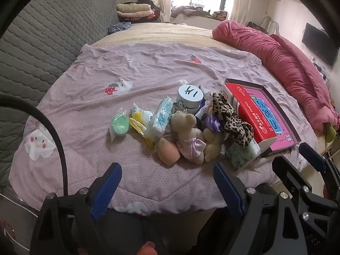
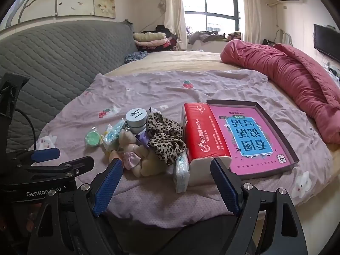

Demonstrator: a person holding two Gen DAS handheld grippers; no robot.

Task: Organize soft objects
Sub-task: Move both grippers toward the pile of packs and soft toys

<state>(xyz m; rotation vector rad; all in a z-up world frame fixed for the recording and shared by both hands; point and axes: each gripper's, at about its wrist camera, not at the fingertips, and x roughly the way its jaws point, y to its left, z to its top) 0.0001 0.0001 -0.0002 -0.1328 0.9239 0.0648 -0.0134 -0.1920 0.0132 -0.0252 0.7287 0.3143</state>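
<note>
Left wrist view: left tongs [image 1: 167, 186] spread wide, holding nothing, hovering short of the pile.
Right wrist view: right tongs [image 2: 166, 182] also wide apart, nothing gripped.
Pile: teddy bear [image 1: 190, 133], leopard scrunchie [image 1: 230, 120], tissue packs [image 1: 160, 118], sponge [image 1: 167, 150] heaped on the bed [image 1: 85, 159] just ahead of both tongs.
Tray: pink-lined box [image 2: 274, 114] ahead-right; red tissue pack [image 2: 201, 131] at its left edge.
Progress: barely begun, pile unsorted; everything soft left to place.

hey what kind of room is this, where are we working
Most likely a home bedroom. The work surface is a bed with a pink strawberry-print sheet, a rolled red quilt lies along its far side, and a grey quilted headboard stands behind. A curtained window and folded blankets fit that.
</note>
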